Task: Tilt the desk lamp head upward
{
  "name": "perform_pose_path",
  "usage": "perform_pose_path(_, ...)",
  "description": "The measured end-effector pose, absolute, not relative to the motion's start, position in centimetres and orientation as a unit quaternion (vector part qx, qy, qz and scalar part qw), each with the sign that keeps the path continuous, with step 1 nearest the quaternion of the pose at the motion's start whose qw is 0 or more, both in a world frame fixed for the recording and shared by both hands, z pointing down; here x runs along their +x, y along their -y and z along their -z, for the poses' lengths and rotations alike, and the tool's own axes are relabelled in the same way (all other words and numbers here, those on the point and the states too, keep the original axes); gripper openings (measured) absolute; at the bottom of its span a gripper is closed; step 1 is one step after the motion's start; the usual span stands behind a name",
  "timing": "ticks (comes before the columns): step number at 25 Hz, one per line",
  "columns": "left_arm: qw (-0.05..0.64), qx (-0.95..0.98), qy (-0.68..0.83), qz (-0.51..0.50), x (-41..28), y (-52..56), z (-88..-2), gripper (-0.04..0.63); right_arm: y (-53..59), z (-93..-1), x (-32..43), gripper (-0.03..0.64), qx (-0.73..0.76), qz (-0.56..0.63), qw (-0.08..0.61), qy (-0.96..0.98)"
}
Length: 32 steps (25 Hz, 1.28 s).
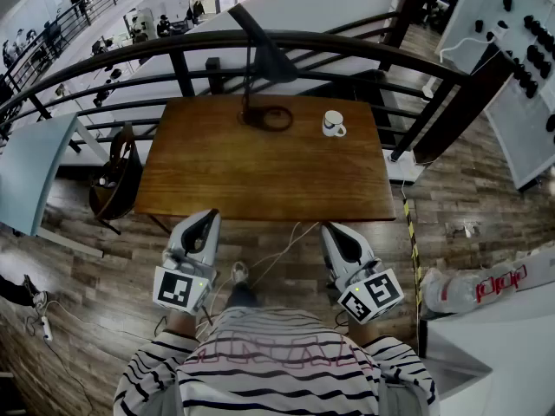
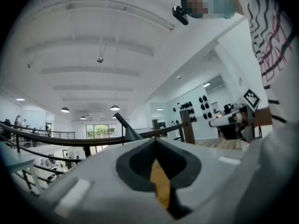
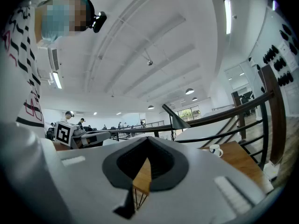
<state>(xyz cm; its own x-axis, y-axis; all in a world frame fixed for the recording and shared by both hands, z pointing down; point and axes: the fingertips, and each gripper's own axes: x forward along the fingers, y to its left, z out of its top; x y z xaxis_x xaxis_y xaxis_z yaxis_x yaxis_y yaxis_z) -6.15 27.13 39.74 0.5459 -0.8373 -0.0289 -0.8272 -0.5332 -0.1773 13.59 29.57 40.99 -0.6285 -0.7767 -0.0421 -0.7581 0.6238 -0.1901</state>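
The black desk lamp (image 1: 264, 55) stands at the far edge of the wooden table (image 1: 260, 176) on a round base (image 1: 267, 118), its cone head angled down. It also shows small and distant in the left gripper view, lamp (image 2: 125, 129), and in the right gripper view, lamp (image 3: 179, 120). My left gripper (image 1: 205, 218) and right gripper (image 1: 337, 230) hang side by side in front of the table's near edge, well short of the lamp. Both are shut with nothing between the jaws. The tips also show as left gripper (image 2: 155, 142) and right gripper (image 3: 148, 141).
A white mug (image 1: 333, 125) sits to the right of the lamp base, mug (image 3: 215, 149). A dark railing (image 1: 347, 46) runs just behind the table. A chair with a bag (image 1: 117, 180) stands at the table's left, and a white cable (image 1: 273, 254) lies on the floor.
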Motion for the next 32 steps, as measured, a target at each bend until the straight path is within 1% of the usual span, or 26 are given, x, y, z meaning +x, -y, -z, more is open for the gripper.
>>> perform_pose_path(6,0.086,-0.877,-0.473,0.013,-6.2,-26.9,-39.3,0.003,-29.1,-40.9,13.1,0.002,-0.418,0.076,0.062,-0.903)
perform_pose_path(12,0.085,-0.871,-0.483,0.016,-5.7,-26.7,-40.3,0.005,-28.2,-41.2,14.2,0.003,-0.416,0.102,0.1,-0.898)
perform_pose_path(13,0.082,-0.872,-0.482,0.015,-5.5,-26.7,-40.4,0.019,-28.1,-41.2,14.3,0.021,-0.417,0.1,0.097,-0.898)
perform_pose_path(14,0.079,-0.874,-0.48,0.014,-5.3,-26.7,-40.5,0.117,-28.0,-41.3,14.3,0.098,-0.417,0.098,0.093,-0.899)
perform_pose_path(15,0.078,-0.875,-0.478,0.014,-5.1,-26.6,-40.6,0.185,-27.9,-41.5,14.4,0.157,-0.417,0.097,0.089,-0.899)
perform_pose_path(18,0.074,-0.876,-0.476,0.021,-5.0,-26.2,-41.1,0.187,-27.1,-41.9,14.4,0.163,-0.418,0.097,0.085,-0.899)
perform_pose_path(20,0.073,-0.878,-0.472,0.024,-5.1,-25.5,-41.5,0.187,-26.2,-42.0,14.3,0.214,-0.42,0.097,0.085,-0.898)
perform_pose_path(21,0.073,-0.879,-0.47,0.025,-5.1,-24.9,-41.7,0.189,-25.6,-42.1,14.2,0.219,-0.42,0.098,0.085,-0.898)
perform_pose_path(27,0.071,-0.886,-0.458,0.017,-6.5,-18.8,-41.1,0.208,-20.3,-41.9,12.3,0.235,-0.424,0.108,0.084,-0.895)
perform_pose_path(32,0.059,-0.891,-0.451,0.014,-9.0,-13.1,-41.0,0.209,-14.3,-41.4,9.6,0.253,-0.428,0.125,0.086,-0.891)
